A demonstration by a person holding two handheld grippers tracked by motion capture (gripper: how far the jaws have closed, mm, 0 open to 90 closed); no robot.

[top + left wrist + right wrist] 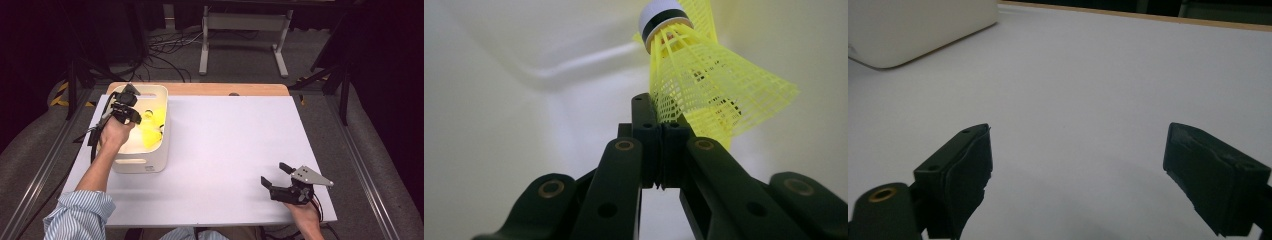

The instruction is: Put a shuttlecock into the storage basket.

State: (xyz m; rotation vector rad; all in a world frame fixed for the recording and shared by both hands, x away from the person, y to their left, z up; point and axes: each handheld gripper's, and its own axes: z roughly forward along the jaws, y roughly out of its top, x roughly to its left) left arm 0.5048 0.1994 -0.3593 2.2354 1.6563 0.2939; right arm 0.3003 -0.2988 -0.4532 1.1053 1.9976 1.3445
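A yellow plastic shuttlecock with a white, black-banded cork hangs just past my left gripper. The jaws are pressed together, and the edge of its mesh skirt is pinched at their tip. This gripper reaches down inside the white bin, above other yellow shuttlecocks lying in it. The bin's pale inner wall surrounds the gripper. My right gripper rests low at the table's near right, open, with bare table between its fingers.
The white table top has a wooden strip along its far edge. A corner of the bin shows at the far left of the right gripper view. Cables and a stand's legs lie on the floor beyond the table.
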